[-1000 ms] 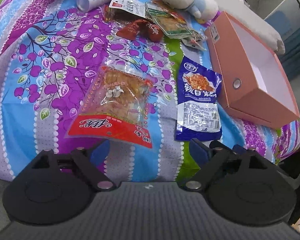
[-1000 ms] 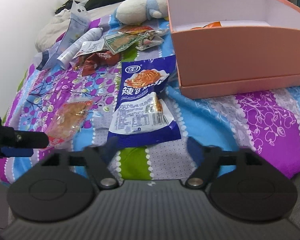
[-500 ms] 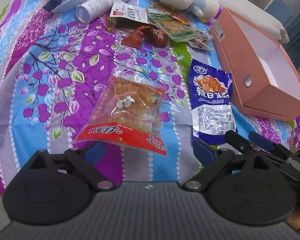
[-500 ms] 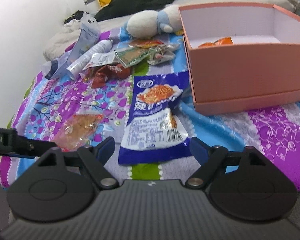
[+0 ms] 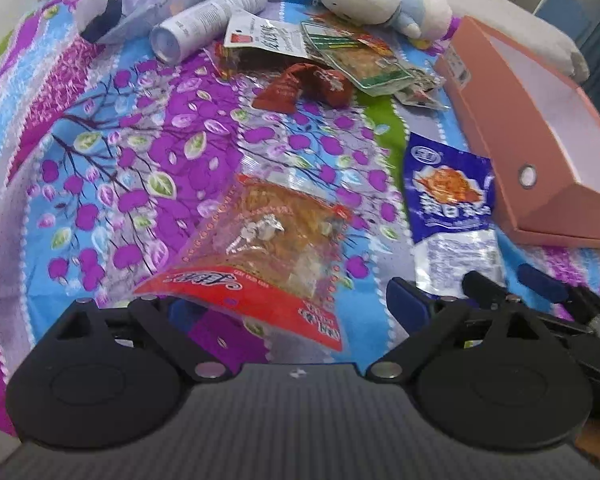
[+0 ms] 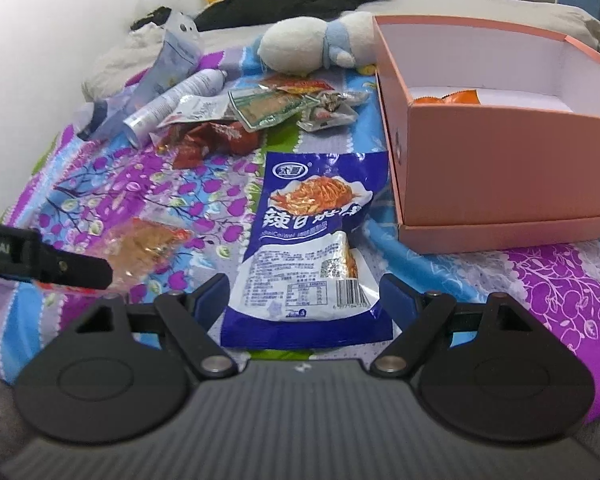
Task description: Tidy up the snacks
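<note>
Colourful bedspread (image 5: pixel 112 168), striped purple, blue and green with a branch and leaf print, spread over a bed against a white wall. On it, two large snack packets lying flat near the front: one clear packet with a red band (image 5: pixel 268 256), one blue packet (image 6: pixel 312 240) printed with a noodle picture. Farther back, a loose heap of smaller snacks: one clear-and-green packet (image 5: pixel 360 60), one packet with a white and red label (image 5: pixel 264 36), two dark red wrapped pieces (image 5: pixel 304 84) touching each other, a few tiny crinkled wrappers (image 6: pixel 328 108) too small to count surely. Also one white spray can (image 5: pixel 208 20) on its side, one soft see-through pouch (image 6: pixel 172 64) behind it, one white and blue plush toy (image 6: pixel 312 44) at the back. One pink box (image 6: pixel 512 176), open at the top, white inside, sitting just right of the blue packet; inside, against the far wall, something orange (image 6: pixel 448 98), only partly visible, count unclear. Left gripper (image 5: pixel 296 304) spread wide and holding nothing, the red-banded packet's near edge lying between its blue fingers (image 5: pixel 406 300) without contact that can be seen. Right gripper (image 6: pixel 304 300) likewise released and empty, blue fingers (image 6: pixel 396 296) either side of the blue packet's lower end, not pressing it. Part of the left tool visible as a dark bar at the left edge of the right view.
</note>
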Action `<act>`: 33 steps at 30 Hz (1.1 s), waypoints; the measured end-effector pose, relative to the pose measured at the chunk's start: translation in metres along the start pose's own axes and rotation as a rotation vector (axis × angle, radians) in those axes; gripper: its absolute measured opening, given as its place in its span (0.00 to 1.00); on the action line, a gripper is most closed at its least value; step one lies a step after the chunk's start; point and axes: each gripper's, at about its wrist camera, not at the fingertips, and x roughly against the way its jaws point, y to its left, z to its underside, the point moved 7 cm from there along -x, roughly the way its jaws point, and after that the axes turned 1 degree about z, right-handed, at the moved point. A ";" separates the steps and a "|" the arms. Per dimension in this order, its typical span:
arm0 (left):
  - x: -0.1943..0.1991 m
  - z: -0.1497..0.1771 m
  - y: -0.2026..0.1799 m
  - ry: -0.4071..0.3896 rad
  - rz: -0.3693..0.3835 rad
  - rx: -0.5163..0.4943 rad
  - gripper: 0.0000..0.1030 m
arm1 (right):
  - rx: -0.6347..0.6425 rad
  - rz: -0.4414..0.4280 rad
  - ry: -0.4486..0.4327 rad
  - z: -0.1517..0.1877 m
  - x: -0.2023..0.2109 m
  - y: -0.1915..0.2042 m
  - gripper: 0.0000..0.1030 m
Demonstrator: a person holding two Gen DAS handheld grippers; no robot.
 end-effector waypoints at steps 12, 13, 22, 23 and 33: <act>-0.033 0.000 0.018 0.091 -0.146 -0.096 0.94 | 0.092 0.015 0.056 -0.009 -0.039 0.013 0.81; -0.032 0.002 0.021 0.098 -0.147 -0.086 0.94 | 0.098 0.012 0.059 -0.009 -0.041 0.014 0.81; -0.007 0.024 0.044 0.137 -0.183 -0.037 0.94 | 0.143 0.017 0.055 -0.008 -0.056 0.016 0.83; -0.004 0.026 0.047 0.140 -0.187 -0.030 0.94 | 0.149 0.017 0.054 -0.008 -0.056 0.016 0.83; 0.023 0.007 0.044 0.084 -0.126 0.008 0.94 | 0.189 0.003 0.066 -0.008 -0.048 0.016 0.59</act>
